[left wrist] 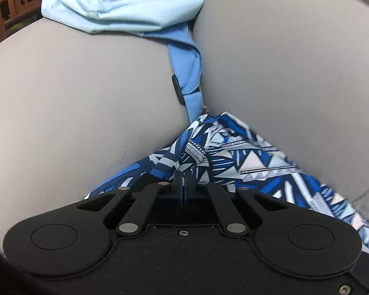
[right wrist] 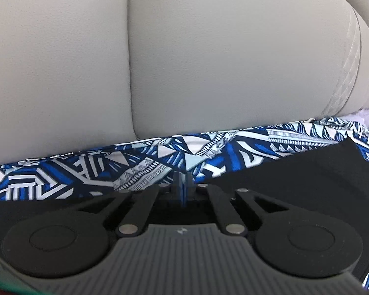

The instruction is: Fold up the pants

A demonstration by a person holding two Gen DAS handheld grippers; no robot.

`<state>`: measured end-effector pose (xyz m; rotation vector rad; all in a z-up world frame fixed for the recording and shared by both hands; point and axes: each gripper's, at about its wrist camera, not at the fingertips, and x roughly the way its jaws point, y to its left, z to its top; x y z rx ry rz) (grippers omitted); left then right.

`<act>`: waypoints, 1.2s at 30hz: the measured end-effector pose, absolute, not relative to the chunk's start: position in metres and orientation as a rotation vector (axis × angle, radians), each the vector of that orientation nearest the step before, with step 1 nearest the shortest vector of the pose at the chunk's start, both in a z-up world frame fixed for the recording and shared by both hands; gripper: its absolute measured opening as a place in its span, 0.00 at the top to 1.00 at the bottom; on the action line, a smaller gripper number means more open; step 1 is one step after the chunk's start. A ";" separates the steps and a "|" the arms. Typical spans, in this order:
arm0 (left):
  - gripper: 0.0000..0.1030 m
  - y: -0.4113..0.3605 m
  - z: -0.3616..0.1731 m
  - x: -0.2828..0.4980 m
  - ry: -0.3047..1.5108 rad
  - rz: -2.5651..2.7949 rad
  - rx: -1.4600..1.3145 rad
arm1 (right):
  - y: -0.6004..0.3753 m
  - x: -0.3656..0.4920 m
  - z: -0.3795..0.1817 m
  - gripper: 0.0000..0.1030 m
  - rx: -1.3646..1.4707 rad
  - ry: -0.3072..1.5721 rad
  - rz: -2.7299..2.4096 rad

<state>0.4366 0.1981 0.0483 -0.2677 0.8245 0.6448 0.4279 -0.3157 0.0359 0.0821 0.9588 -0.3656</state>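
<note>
In the left wrist view we see the pants (left wrist: 223, 152), thin fabric printed with a geometric pattern of navy, bright blue, pale blue and white triangles and stripes, bunched in rumpled folds at the lower middle of the frame and trailing off toward the lower right. They lie on a smooth grey-beige leather sofa (left wrist: 73, 86). Our left gripper (left wrist: 183, 174) has its black fingers pressed together, pinching a ridge of the printed cloth between them.

Above the pants, a ribbed sky-blue garment (left wrist: 185, 64) runs up along the crease between two cushions, and a crumpled pale blue garment (left wrist: 125, 2) sits at the upper left of the frame.

In the right wrist view the same pants (right wrist: 140, 162) stretch as a band across the middle of the frame from left edge to right edge, fairly taut along the upper hem, in front of the sofa's cushions (right wrist: 209, 61). Our right gripper (right wrist: 183, 180) is likewise clenched, with a sliver of blue fabric caught between its fingers.
</note>
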 end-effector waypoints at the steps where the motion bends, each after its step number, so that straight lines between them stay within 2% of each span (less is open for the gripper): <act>1: 0.99 0.198 0.052 0.434 0.820 0.634 -0.269 | -0.319 0.424 0.039 0.98 0.101 0.958 -0.351; 4: 0.97 0.196 0.061 0.426 0.821 0.594 -0.273 | -0.328 0.407 0.050 0.98 0.147 0.946 -0.345; 6: 0.89 0.196 0.065 0.424 0.842 0.551 -0.299 | -0.334 0.398 0.054 0.98 0.166 0.954 -0.346; 8: 0.71 0.198 0.065 0.426 0.876 0.518 -0.333 | -0.343 0.391 0.055 0.98 0.179 0.965 -0.348; 10: 0.30 0.195 0.062 0.433 0.912 0.540 -0.334 | -0.350 0.384 0.054 0.98 0.193 0.976 -0.347; 12: 0.18 0.188 0.056 0.442 0.936 0.573 -0.339 | -0.355 0.379 0.051 0.97 0.208 0.982 -0.352; 14: 0.13 0.183 0.044 0.454 0.972 0.580 -0.361 | -0.358 0.375 0.051 0.96 0.209 0.975 -0.348; 15: 0.04 0.181 0.037 0.462 1.003 0.592 -0.374 | -0.358 0.373 0.052 0.94 0.203 0.976 -0.347; 16: 0.00 0.178 0.028 0.470 1.033 0.613 -0.369 | -0.357 0.373 0.053 0.93 0.194 0.978 -0.344; 19: 0.00 0.168 0.019 0.483 1.012 0.723 -0.307 | -0.356 0.369 0.056 0.88 0.175 0.983 -0.334; 21: 0.03 0.168 0.018 0.486 1.008 0.761 -0.331 | -0.354 0.367 0.059 0.74 0.170 0.983 -0.324; 23: 0.45 0.163 0.026 0.480 0.972 0.768 -0.297 | -0.355 0.368 0.058 0.68 0.171 0.976 -0.313; 24: 0.77 0.160 0.031 0.478 0.966 0.766 -0.263 | -0.353 0.367 0.061 0.67 0.181 0.971 -0.301; 25: 0.96 0.158 0.035 0.474 0.972 0.750 -0.236 | -0.352 0.365 0.063 0.67 0.196 0.965 -0.287; 28: 0.98 0.163 0.047 0.456 0.959 0.679 -0.293 | -0.342 0.361 0.071 0.61 0.265 0.950 -0.228; 30: 0.99 0.166 0.059 0.440 0.926 0.637 -0.300 | -0.326 0.358 0.079 0.52 0.292 0.930 -0.169; 32: 0.99 0.168 0.075 0.424 0.887 0.591 -0.319 | -0.307 0.355 0.088 0.51 0.292 0.905 -0.108; 36: 0.99 0.169 0.105 0.390 0.816 0.500 -0.334 | -0.260 0.346 0.106 0.38 0.373 0.879 0.052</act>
